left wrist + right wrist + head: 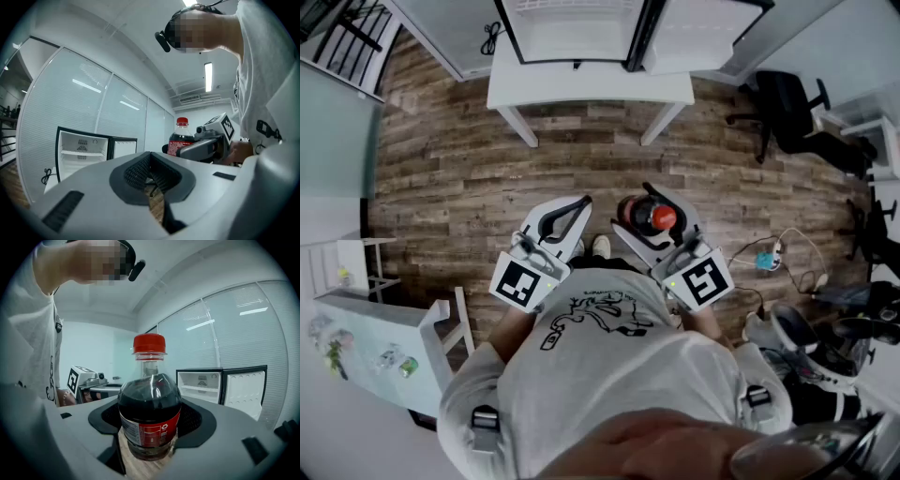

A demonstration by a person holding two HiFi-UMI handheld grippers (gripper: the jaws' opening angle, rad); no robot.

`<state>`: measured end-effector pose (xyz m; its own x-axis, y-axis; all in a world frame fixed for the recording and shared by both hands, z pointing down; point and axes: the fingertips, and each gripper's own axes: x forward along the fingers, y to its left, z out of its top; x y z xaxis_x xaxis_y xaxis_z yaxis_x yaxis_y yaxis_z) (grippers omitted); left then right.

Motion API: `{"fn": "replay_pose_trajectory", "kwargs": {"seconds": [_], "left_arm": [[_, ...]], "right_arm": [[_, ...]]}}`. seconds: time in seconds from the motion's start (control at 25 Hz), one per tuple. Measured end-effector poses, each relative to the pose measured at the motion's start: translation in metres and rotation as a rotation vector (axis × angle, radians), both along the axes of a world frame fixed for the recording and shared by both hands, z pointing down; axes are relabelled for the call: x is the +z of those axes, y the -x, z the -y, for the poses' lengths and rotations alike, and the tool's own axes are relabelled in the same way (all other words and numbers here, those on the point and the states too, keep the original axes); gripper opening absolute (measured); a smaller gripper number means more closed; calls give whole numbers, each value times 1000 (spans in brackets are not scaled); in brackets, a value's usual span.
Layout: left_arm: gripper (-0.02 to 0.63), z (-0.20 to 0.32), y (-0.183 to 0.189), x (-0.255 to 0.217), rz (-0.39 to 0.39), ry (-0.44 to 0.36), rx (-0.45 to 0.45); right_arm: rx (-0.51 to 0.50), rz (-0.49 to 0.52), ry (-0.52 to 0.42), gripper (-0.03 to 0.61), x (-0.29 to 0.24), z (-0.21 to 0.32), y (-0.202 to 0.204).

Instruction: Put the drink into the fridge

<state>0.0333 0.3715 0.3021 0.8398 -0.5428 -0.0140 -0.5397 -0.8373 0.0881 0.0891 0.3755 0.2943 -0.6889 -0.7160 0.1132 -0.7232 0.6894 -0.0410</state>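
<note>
Bottle (149, 404) of dark drink, held upright between the wide-spread jaws of my right gripper (652, 208), whose pads press its lower body. Its long axis is vertical, with the red cap (149, 343) pointing up. The red label (154, 431) carries a recycling mark; its other print is too small to read. My left gripper (579, 203) has its jaws together on nothing. Well apart from the bottle, the fridge (187, 380) on the white table (591, 89) stands with its door (243, 390) open and a white shelf (199, 389) inside.
</note>
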Motion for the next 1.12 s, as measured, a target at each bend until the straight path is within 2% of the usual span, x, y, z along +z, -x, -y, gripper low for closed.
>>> {"fn": "replay_pose_trajectory", "kwargs": {"seconds": [0.76, 1.12], "left_arm": [[3, -6, -26, -2, 8, -8, -5], [3, 12, -19, 1, 5, -2, -21]], "right_arm": [[-40, 21, 2, 321, -6, -8, -19], [-64, 19, 17, 321, -4, 10, -11]]}}
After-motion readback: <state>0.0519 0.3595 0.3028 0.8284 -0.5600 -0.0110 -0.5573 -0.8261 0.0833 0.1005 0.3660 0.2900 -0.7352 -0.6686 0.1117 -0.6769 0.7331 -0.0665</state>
